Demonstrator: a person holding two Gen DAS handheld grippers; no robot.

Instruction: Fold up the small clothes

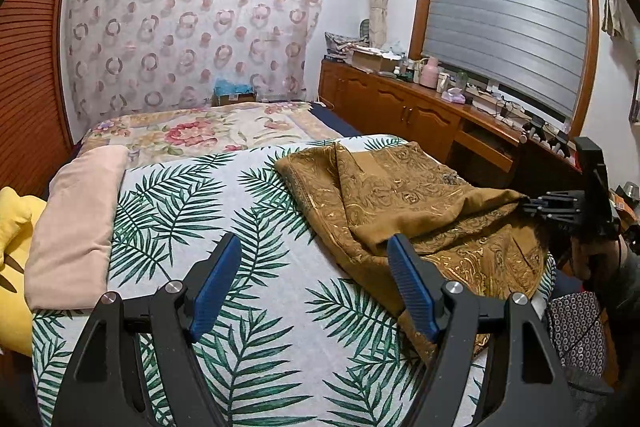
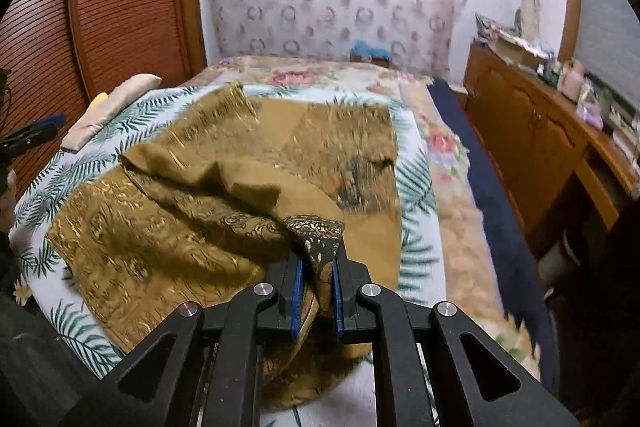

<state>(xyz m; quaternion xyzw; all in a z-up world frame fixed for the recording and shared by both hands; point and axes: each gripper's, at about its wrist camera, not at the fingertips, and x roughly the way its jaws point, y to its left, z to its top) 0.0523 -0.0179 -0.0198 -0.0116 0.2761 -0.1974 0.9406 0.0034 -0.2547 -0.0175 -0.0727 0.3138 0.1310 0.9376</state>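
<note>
The bed (image 1: pixel 256 307), covered by a palm-leaf sheet, serves as the folding surface; its flat, broad top lets the garment be spread out. A pink folded cloth (image 1: pixel 76 227) lies along the bed's left edge, well apart from the work.

The task item, a brown garment with gold pattern (image 2: pixel 168 227), lies on the right part of the sheet as seen from the left wrist view. It is partly spread and partly bunched, with one flap already turned over to show its plain reverse side. Its long axis appears to run from the near edge of the bed toward the far end, angled slightly across the sheet; the exact outline cannot be determined because of the folds.

The right hand-held gripper (image 2: pixel 316 291) is clamped on a dark-trimmed corner of the garment, lifting that corner clear of the bed. This grip is judged to be for carrying the corner across to form a fold.

The left hand-held gripper (image 1: pixel 316 291) stands with its jaws apart and empty above the bare sheet, just beside the garment's near edge, probably ready to take or pin an edge.
</note>
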